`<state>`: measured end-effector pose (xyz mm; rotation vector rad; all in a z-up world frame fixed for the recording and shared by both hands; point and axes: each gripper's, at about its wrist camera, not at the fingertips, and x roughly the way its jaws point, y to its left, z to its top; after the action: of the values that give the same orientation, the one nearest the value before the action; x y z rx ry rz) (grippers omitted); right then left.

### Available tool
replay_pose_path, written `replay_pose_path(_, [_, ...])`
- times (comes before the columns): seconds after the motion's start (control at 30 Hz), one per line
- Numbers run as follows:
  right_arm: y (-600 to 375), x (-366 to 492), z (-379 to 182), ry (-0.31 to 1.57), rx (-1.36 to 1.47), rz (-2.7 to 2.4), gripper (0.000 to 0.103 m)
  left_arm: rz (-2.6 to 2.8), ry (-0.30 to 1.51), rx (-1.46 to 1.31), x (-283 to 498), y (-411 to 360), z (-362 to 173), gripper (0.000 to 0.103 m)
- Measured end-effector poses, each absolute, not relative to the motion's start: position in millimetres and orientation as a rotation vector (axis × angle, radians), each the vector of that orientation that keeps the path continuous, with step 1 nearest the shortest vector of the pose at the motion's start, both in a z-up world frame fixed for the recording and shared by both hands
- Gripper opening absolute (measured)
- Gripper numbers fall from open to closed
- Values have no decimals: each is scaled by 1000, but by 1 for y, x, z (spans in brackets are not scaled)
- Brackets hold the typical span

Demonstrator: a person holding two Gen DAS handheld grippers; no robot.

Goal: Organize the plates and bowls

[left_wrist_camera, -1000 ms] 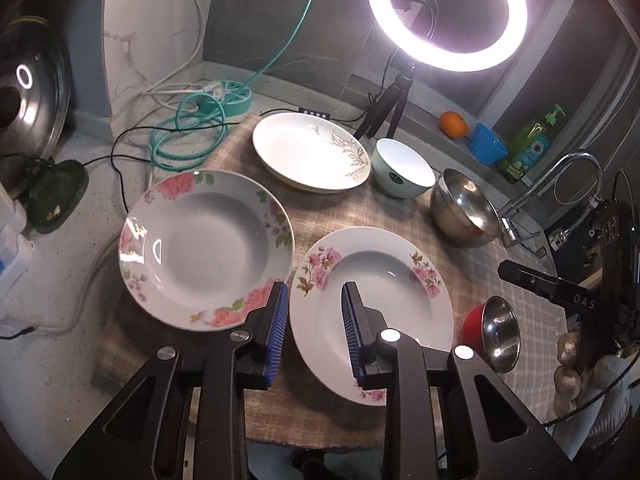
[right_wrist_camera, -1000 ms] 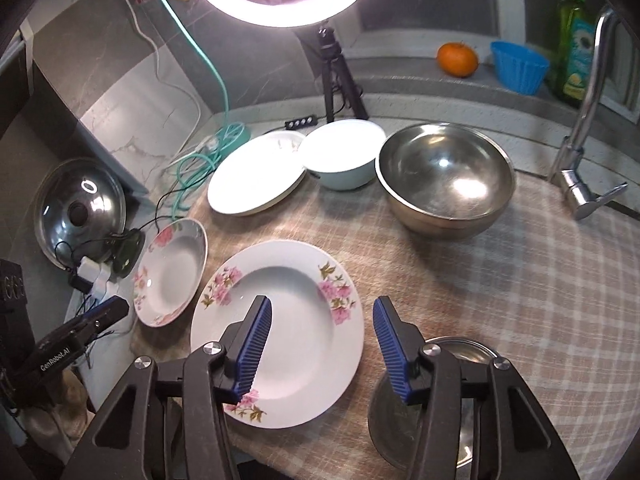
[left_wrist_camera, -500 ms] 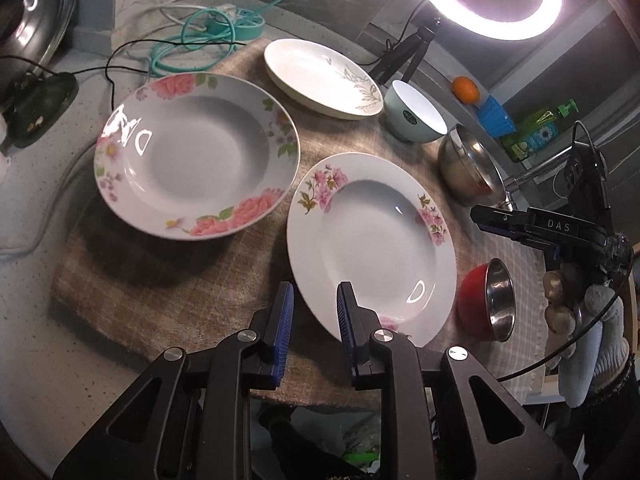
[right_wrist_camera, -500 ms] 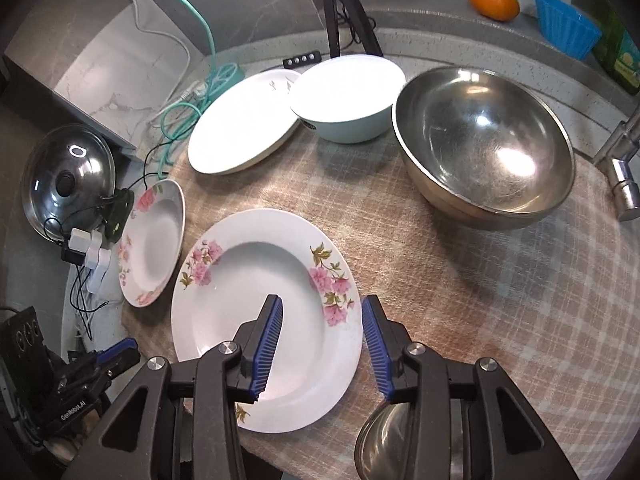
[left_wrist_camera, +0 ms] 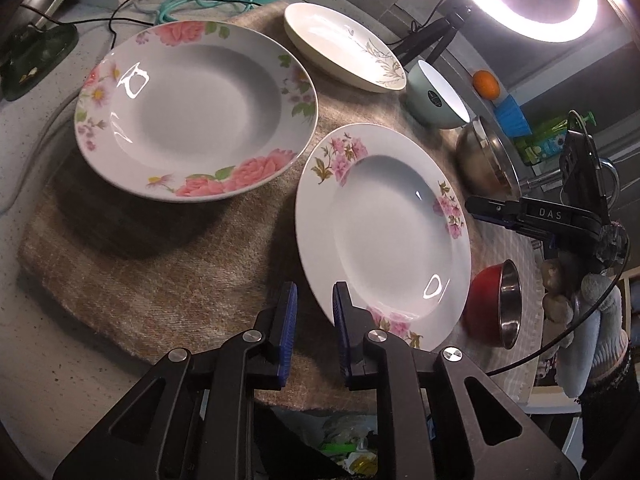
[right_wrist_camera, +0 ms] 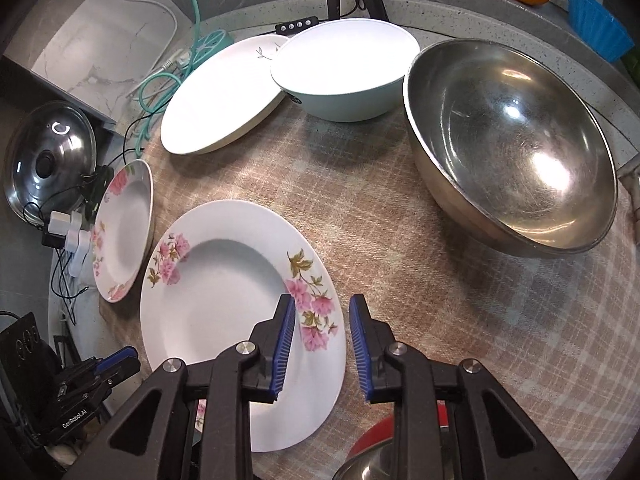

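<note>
The pink plate (right_wrist_camera: 240, 300) lies on the table's cloth (right_wrist_camera: 400, 280). I have lowered both tools to its opposite rims: left tool (left_wrist_camera: 314, 312) and right tool (right_wrist_camera: 322, 334) are closing, neither gripping yet; lift comes next.

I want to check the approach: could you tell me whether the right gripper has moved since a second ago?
Yes. The right gripper has come down and shifted from straddling the small steel bowl toward the pink-flowered plate, jaws closing around its rim.
</note>
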<state>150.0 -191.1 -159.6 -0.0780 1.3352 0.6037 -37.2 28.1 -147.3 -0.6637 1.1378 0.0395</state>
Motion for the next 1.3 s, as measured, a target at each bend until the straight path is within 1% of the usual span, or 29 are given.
replay_pose_path(0.07, [-190,151,-161,1340,-73,606,21,42,1140,-666,-37,29,-149,16])
replay_pose_path(0.37, [-189,157,-168,1356,-62,592,18,40,1158,-674,-29,30,-157,13])
replay_pose_path(0.9, [-186,159,-180,1405,-44,605,17,25,1169,-690,-24,29,-162,13])
replay_pose_path(1.3, [-186,159,-178,1403,-41,595,17,19,1164,-664,-25,26,-162,13])
